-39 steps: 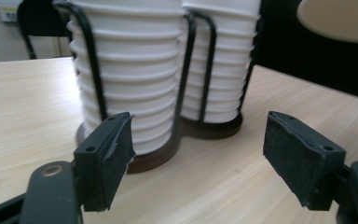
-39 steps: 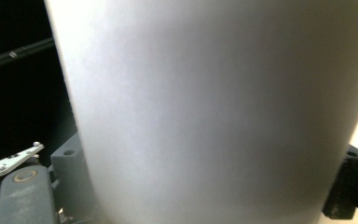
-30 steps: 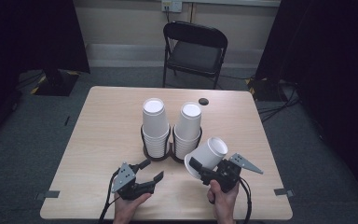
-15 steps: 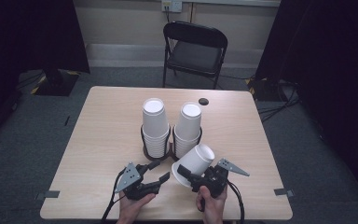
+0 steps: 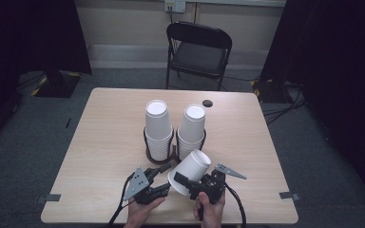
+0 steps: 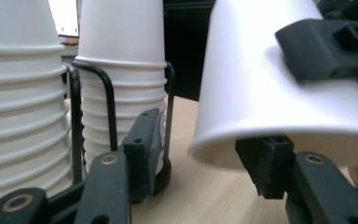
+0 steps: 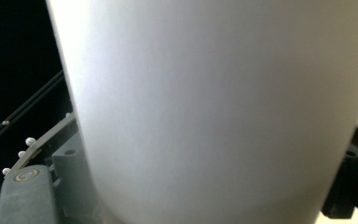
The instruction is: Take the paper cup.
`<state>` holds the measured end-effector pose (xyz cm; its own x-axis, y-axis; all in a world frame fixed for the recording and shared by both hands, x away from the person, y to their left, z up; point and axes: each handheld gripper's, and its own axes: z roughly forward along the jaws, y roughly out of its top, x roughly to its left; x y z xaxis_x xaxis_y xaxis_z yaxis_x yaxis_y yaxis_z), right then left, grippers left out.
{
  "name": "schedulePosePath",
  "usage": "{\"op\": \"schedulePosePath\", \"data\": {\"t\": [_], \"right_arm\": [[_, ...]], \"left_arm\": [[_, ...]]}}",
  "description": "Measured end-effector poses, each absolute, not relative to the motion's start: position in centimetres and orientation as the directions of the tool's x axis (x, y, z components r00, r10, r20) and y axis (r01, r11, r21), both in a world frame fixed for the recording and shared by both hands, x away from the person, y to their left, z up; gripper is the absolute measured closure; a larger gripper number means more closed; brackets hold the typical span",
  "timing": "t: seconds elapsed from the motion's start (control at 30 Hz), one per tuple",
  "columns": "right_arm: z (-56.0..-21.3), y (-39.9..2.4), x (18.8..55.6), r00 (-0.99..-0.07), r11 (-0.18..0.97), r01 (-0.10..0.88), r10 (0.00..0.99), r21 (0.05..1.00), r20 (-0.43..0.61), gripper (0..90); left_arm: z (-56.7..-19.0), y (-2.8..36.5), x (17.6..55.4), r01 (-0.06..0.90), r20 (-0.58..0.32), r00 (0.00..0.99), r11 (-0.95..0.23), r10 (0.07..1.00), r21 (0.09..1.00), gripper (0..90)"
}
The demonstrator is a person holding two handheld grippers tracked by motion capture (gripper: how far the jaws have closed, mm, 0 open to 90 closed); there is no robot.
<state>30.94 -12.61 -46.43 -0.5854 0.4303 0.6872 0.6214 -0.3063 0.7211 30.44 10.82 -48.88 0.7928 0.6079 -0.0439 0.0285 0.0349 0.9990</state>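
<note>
One paper cup [image 5: 193,167] pulled off stacks [image 5: 158,128], clamped in right tongs [image 5: 179,179]; left tongs [image 5: 164,178] apart, just closing around its rim; separating/placing left.

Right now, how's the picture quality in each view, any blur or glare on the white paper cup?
High view: evenly lit and sharp on the pale wooden table, dark at the room's sides. Left gripper view: the tilted white paper cup and the stacked white cups in the black wire holder look slightly soft. Right gripper view: the cup is so close it blurs to featureless grey-white, no glare.
</note>
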Motion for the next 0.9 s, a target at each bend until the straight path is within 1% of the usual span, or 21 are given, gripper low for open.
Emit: {"op": "schedulePosePath", "data": {"t": [0.13,0.2,0.3,0.4,0.43,0.5,0.53,0.57,0.67,0.7,0.9], "right_arm": [[-46.6,-12.2,31.0,-0.582,-0.299,0.643,0.407,0.705,0.704,14.3],[-46.7,-12.0,30.9,-0.57,-0.291,0.661,0.404,0.692,0.715,14.3],[-46.8,-11.9,30.9,-0.568,-0.285,0.675,0.389,0.681,0.726,14.3],[-46.8,-11.7,30.9,-0.567,-0.275,0.693,0.362,0.666,0.74,14.3],[-46.8,-11.7,30.9,-0.567,-0.275,0.693,0.362,0.666,0.74,14.3],[-46.9,-11.4,31.1,-0.556,-0.257,0.715,0.354,0.65,0.752,14.2],[-47.0,-11.4,31.2,-0.552,-0.248,0.724,0.352,0.644,0.756,13.7],[-47.1,-11.3,31.2,-0.551,-0.244,0.725,0.357,0.644,0.754,13.2],[-47.1,-11.4,31.2,-0.542,-0.253,0.727,0.359,0.638,0.76,11.8],[-47.1,-11.5,31.3,-0.549,-0.255,0.721,0.358,0.644,0.756,11.6],[-46.7,-11.8,31.2,-0.559,-0.266,0.689,0.397,0.674,0.728,10.1]], "left_arm": [[-49.2,10.5,30.6,0.006,-0.036,0.791,0.052,0.611,0.999,55.5],[-49.1,10.5,30.5,-0.034,0.0,0.778,0.041,0.628,0.999,56.6],[-49.1,10.4,30.4,-0.051,0.02,0.77,0.03,0.638,0.998,58.5],[-49.0,10.2,30.3,-0.065,0.038,0.766,0.018,0.642,0.998,64.1],[-49.0,10.1,30.2,-0.071,0.047,0.763,0.012,0.644,0.997,64.1],[-48.9,10.0,30.1,-0.066,0.039,0.764,0.018,0.644,0.998,71.5],[-48.9,9.9,30.0,-0.065,0.051,0.751,-0.004,0.659,0.998,74.6],[-48.9,9.8,30.0,-0.063,0.057,0.743,-0.015,0.667,0.998,76.2],[-49.0,10.0,30.2,-0.048,0.037,0.756,-0.002,0.653,0.999,82.1],[-49.0,10.1,30.2,-0.043,0.037,0.759,-0.006,0.651,0.999,83.4],[-48.9,10.0,30.2,-0.027,0.028,0.767,-0.012,0.641,1.0,84.7]]}}
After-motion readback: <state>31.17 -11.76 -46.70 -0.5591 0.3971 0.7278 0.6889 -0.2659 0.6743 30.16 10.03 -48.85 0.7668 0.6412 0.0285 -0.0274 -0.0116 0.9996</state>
